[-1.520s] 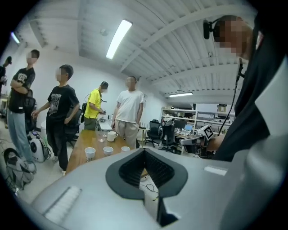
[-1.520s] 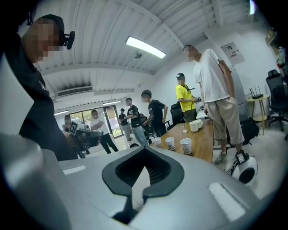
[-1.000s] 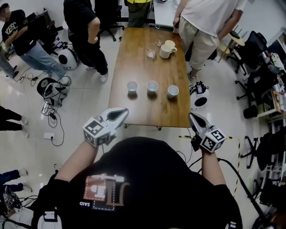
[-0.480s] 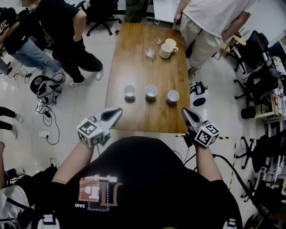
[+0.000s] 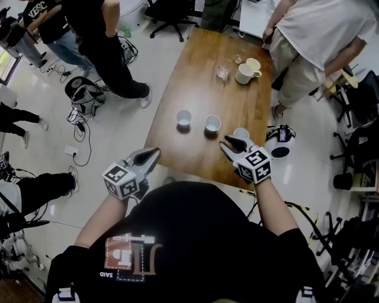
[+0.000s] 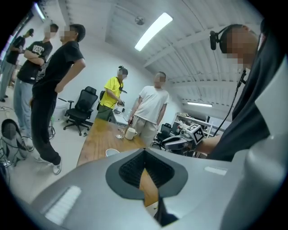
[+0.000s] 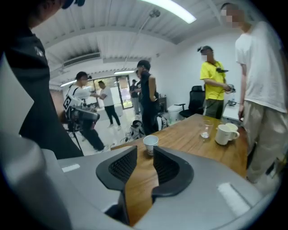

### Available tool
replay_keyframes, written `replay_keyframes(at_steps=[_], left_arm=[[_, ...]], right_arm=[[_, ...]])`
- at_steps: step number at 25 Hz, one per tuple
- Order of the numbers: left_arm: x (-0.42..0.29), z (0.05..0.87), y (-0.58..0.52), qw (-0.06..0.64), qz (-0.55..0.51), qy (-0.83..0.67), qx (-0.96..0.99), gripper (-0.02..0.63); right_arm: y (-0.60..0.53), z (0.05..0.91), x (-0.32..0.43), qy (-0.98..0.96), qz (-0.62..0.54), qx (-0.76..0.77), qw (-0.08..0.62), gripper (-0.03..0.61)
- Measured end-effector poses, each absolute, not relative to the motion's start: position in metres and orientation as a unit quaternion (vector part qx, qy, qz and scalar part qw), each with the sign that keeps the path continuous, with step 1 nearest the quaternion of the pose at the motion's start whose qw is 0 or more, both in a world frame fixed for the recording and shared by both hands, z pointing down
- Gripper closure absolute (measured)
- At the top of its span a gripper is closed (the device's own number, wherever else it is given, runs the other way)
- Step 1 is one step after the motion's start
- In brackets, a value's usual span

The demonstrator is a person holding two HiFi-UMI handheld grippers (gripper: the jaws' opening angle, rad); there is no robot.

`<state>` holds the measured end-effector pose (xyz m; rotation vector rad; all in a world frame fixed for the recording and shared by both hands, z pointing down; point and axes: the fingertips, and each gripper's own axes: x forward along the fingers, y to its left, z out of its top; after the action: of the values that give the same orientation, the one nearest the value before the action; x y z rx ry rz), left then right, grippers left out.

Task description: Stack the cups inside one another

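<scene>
Three cups (image 5: pixel 212 123) stand apart on the table (image 5: pixel 189 151). Right gripper (image 5: pixel 225 141) jaws are opening, nothing between them. Left gripper (image 5: pixel 157 151) jaws are pressed together, empty.

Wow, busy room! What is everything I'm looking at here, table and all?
table: one, brown wood, middle of the room
small cups: three, white, in a row on the table's near half; the right one partly behind the right gripper
mug: one, white, far end of the table
glass: one, clear, left of the mug
bystanders: several, dark or light clothes, standing around the table
office chairs: several, black, beyond the table and at right
cables: dark, on the floor at left
left gripper: grey, fingers together, empty, by the table's near left edge
right gripper: grey, fingers opening, nothing between them, over the table beside the right cup
</scene>
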<state>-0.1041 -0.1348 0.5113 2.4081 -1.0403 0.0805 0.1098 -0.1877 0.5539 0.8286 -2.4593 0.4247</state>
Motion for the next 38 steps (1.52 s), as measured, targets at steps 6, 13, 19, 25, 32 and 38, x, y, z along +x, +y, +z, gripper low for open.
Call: replay_keyframes(at_steps=[6,13,19,25,32,38], left_arm=[[-0.166,0.516,-0.127,0.255,0.035,-0.429,0.866,0.612],[-0.233,0.524,-0.121,0.268,0.033,-0.471,0.84,0.612],[-0.266,0.534,-0.114,0.283,0.033,-0.488,0.825,0.612],[-0.257,0.538,-0.122,0.287,0.028,-0.478,0.829,0.612],[-0.22,0.535,-0.14,0.282,0.023,-0.447,0.849,0.612],[-0.189,0.53,-0.152,0.28,0.02,-0.421,0.863,0.612]], right_arm=[[-0.218,0.611,-0.001,-0.891,0.042,0.203,0.404,0.416],[-0.249,0.685,-0.048,-0.829,-0.063,0.166,0.53,0.425],[-0.258,0.713,-0.058,-0.796,-0.108,0.168,0.571,0.546],[-0.254,0.684,-0.069,-0.823,-0.086,0.164,0.537,0.551],[-0.259,0.6,-0.034,-0.852,-0.039,0.198,0.484,0.551],[-0.263,0.582,0.038,-0.833,-0.007,0.231,0.504,0.551]])
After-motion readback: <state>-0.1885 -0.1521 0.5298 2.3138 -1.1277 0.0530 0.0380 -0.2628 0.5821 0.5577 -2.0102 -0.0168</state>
